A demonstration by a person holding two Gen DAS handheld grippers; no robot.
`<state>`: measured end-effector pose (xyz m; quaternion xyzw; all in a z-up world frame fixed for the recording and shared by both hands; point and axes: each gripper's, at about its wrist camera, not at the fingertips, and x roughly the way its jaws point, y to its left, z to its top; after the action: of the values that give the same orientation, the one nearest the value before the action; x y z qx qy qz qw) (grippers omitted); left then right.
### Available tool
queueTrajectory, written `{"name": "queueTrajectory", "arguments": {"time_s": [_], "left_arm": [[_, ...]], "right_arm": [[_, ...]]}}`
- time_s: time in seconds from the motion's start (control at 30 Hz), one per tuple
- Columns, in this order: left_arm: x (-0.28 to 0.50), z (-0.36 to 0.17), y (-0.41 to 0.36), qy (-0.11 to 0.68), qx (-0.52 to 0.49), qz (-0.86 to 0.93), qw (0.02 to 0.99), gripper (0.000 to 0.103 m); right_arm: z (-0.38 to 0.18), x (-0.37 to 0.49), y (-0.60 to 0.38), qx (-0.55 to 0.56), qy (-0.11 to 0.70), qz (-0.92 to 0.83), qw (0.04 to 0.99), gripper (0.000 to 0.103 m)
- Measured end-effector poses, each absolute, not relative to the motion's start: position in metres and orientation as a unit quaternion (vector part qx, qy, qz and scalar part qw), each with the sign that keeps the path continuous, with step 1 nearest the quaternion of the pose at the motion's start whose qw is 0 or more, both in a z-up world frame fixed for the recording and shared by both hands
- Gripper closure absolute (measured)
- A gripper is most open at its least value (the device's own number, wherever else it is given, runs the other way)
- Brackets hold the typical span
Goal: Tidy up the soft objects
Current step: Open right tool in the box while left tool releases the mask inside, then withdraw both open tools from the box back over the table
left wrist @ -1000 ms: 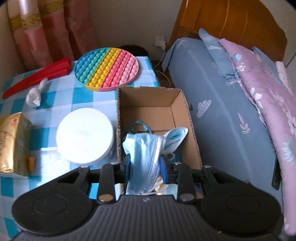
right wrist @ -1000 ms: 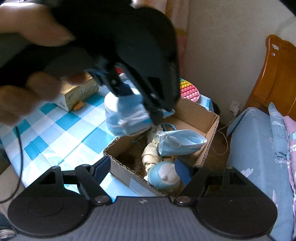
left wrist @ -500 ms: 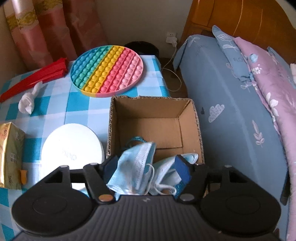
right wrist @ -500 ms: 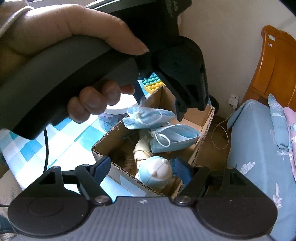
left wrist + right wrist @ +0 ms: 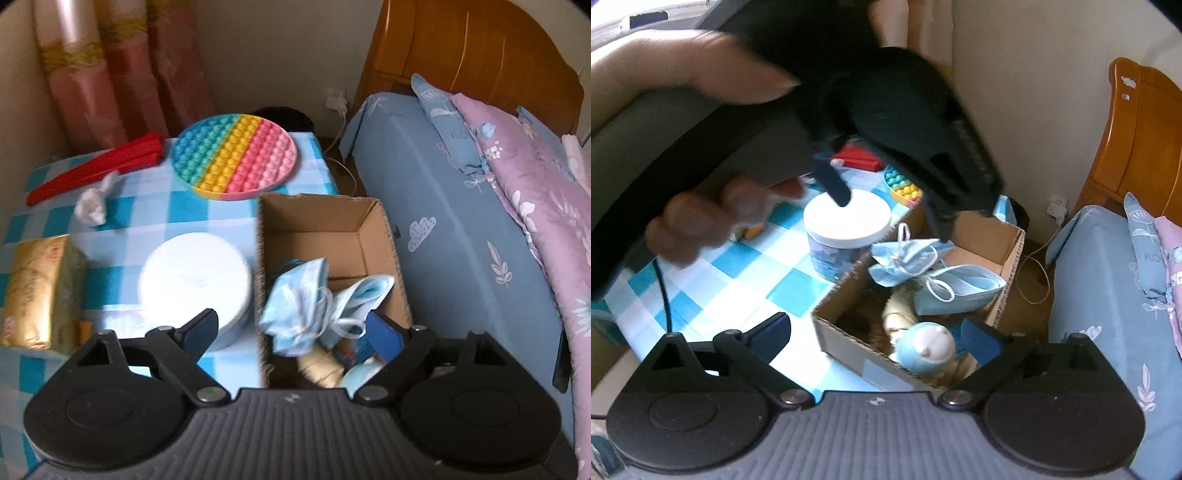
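Since a second ago, the crumpled blue mask (image 5: 295,306) has been let go by the left gripper (image 5: 291,330) and now lies in the cardboard box (image 5: 373,236), draped over the box's left wall. The left gripper's jaws, then clamped on the mask, are now spread wide with nothing between them, and the gripper has been drawn back above the box's near end.

From the left across the checked tablecloth (image 5: 155,206), a gold tissue pack (image 5: 37,291) is seen at the edge, a red fan (image 5: 99,166) and a white crumpled tissue (image 5: 92,203) further back, then a white-lidded jar (image 5: 195,284) just beside the box, with a round rainbow pop-it (image 5: 236,155) behind it.

Inside the box, a second blue mask (image 5: 364,299) rests to the right of the first, touching it. A cream soft toy and a pale blue round-headed toy (image 5: 929,349) lie beneath them at the near end.

To the right, a bed (image 5: 461,221) with blue and pink bedding is seen.

The right gripper (image 5: 877,341) is held wide open and empty over the box's near corner.
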<state>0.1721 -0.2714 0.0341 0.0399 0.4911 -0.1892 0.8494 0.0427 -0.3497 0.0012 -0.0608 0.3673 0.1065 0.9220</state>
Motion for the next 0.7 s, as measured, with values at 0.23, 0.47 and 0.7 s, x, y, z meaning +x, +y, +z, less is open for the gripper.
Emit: {"name": "queueTrajectory", "arguments": {"time_s": [0.23,0.47,0.7], "left_arm": [[0.132,0.041,-0.212,0.428,0.054,-0.142,0.891,0.006],[0.107,0.028,-0.151,0.401,0.031,-0.093,0.911,0.003],[0.099,0.005,-0.107,0.394,0.029,-0.052,0.917,0.003]], "right_arm": [[0.007,0.031,-0.322,-0.055,0.387,0.083,0.917,0.0],[0.0,0.027,-0.294,-0.047,0.415,0.054,0.907,0.0],[0.004,0.031,-0.274,-0.044,0.41,0.047,0.91,0.0]]}}
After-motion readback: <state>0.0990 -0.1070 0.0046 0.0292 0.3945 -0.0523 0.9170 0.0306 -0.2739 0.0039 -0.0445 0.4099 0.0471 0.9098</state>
